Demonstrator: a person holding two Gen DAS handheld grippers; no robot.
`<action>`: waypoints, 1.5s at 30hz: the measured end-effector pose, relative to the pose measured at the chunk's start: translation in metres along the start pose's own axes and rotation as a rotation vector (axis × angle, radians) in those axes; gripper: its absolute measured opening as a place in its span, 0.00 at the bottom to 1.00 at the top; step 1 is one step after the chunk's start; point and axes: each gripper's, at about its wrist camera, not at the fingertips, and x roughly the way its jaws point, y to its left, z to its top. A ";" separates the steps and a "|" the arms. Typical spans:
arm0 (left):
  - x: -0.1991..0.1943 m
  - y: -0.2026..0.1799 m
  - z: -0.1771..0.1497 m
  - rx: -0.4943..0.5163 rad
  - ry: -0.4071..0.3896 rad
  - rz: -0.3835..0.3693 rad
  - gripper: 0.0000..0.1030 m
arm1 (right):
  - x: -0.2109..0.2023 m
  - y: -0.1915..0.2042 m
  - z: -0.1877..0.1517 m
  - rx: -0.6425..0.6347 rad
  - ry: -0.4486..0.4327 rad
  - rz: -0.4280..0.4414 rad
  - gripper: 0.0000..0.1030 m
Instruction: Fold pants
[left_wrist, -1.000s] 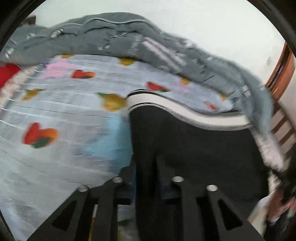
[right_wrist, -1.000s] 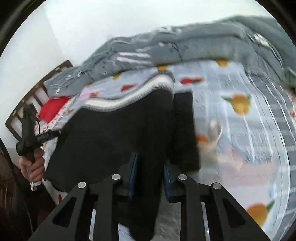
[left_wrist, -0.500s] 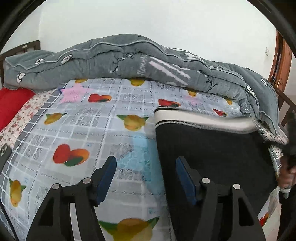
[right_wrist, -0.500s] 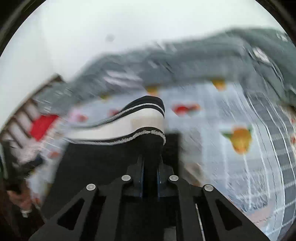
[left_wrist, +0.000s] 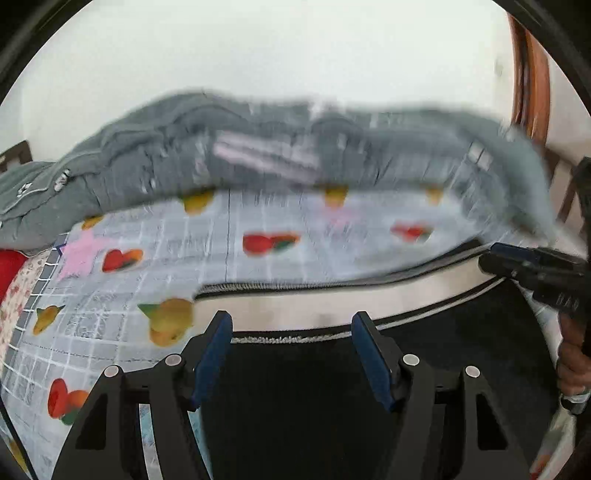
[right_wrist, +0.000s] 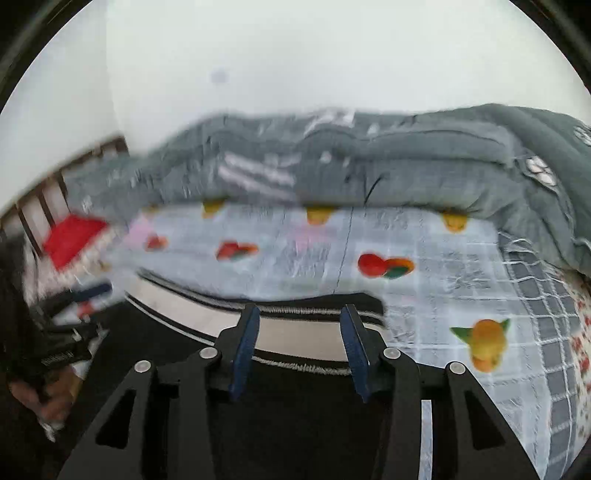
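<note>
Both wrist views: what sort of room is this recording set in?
Most likely a bedroom: a fruit-print bedsheet covers a bed, a grey quilt is bunched along the wall side, and a slatted wooden bed frame shows at one end.

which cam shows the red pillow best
Right wrist view: the red pillow shows as a whole slab by the wooden headboard, though blurred. Left wrist view catches only a red sliver at its left edge.

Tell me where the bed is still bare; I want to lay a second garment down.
Bare sheet runs between the pants and the red pillow, and between the waistband and the grey quilt. The far side is crowded by that quilt.
</note>
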 end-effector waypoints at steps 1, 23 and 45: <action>0.017 0.000 -0.002 -0.002 0.047 0.037 0.63 | 0.022 -0.001 -0.008 -0.022 0.058 -0.056 0.39; 0.077 0.006 0.021 -0.020 0.025 0.055 0.65 | 0.080 -0.014 0.008 -0.038 0.016 -0.134 0.40; 0.077 0.005 0.020 -0.010 0.020 0.067 0.65 | 0.082 -0.012 0.007 -0.055 0.018 -0.152 0.42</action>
